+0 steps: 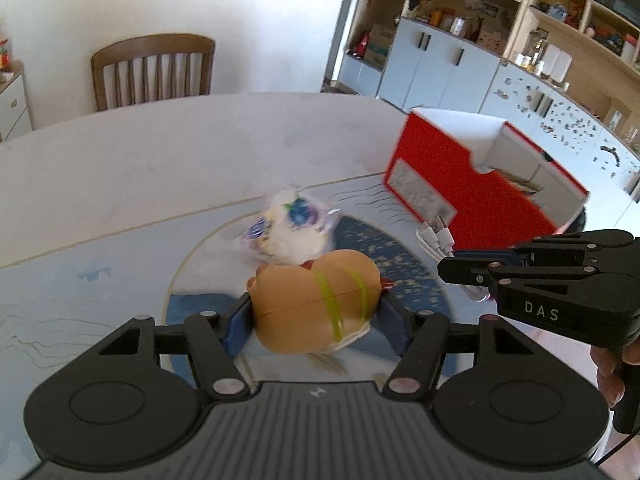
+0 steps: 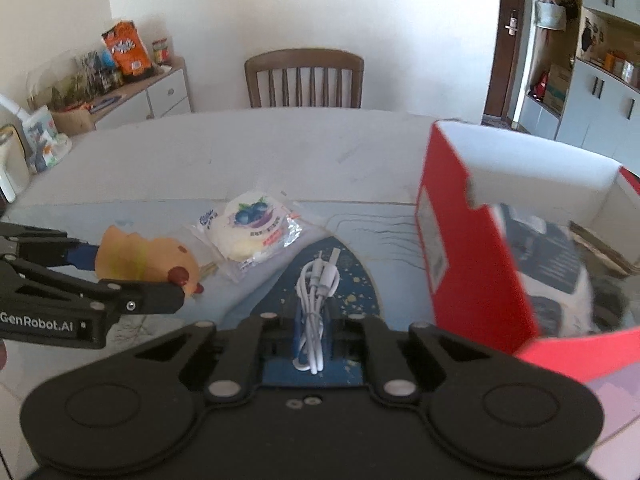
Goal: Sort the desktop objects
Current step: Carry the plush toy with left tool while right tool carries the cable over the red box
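In the left wrist view, your left gripper (image 1: 316,316) pinches the hot dog toy (image 1: 316,304) above the table (image 1: 120,168), with the snack pack (image 1: 288,232) just behind. In the right wrist view, your right gripper (image 2: 314,328) clamps the white cable (image 2: 316,292); only here you see inside the red box (image 2: 480,248), beside it.

My right gripper (image 2: 312,332) pinches a bundled white USB cable (image 2: 316,300), its plug end pointing away from me above the dark blue patch of the table mat (image 2: 360,280). To the left my left gripper (image 2: 120,268) clamps a toy hot dog (image 2: 140,260). A blueberry-print snack packet (image 2: 252,232) lies between them on the table. An open red box (image 2: 472,248) stands at right.
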